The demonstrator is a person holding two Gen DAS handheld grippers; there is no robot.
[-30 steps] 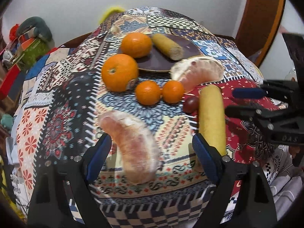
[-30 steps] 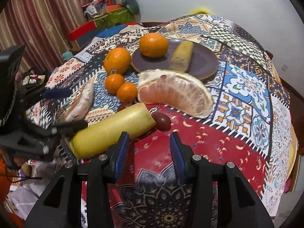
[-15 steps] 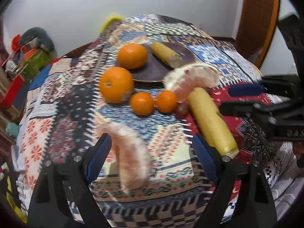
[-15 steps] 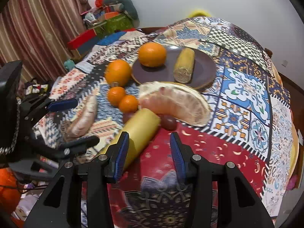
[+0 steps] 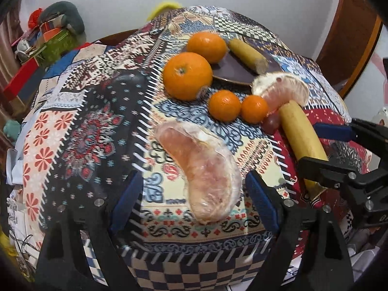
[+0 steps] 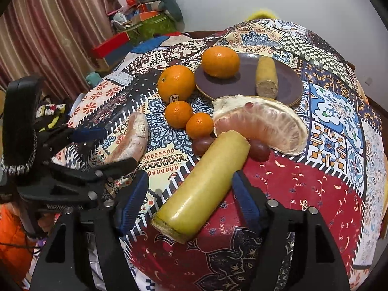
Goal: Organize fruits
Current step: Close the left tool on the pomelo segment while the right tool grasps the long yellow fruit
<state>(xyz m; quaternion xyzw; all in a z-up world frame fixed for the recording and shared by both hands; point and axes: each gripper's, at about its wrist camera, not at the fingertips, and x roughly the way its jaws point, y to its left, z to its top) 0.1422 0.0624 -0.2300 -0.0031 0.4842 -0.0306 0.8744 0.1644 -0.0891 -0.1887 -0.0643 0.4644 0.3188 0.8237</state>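
- Since the earlier pictures, both grippers have closed in on their fruit: the right gripper [image 6: 190, 200] has swung over the long yellow piece [image 6: 203, 184], and its jaws, narrow before, have just been opening and now stand either side of it without pressing.
- Over the same span the left gripper [image 5: 192, 194] has edged toward the peeled pomelo wedge [image 5: 202, 169], jaws released and wide as before, the wedge's near end lying between the blue pads.
- Judged from this, the step in hand is a double pick-up toward the brown plate [image 6: 288, 82], which already carries an orange [image 6: 220, 60] and a shorter yellow piece [image 6: 266, 77].
- Doing it well likely means lowering the right jaws squarely across the yellow piece near its middle, since it lies at a slant and looks smooth enough to roll or slip.
- Two dark grapes [image 6: 259, 149] touch its far end and could be knocked when it lifts.
- The pomelo wedge looks soft, pale pink and thinly skinned, so a light squeeze across its thick part seems wise.
- Still on the patterned cloth [image 5: 97, 126] are a big orange [image 5: 187, 75], two small tangerines [image 5: 224, 105] and a larger pomelo wedge [image 6: 262, 123] just beside the plate.
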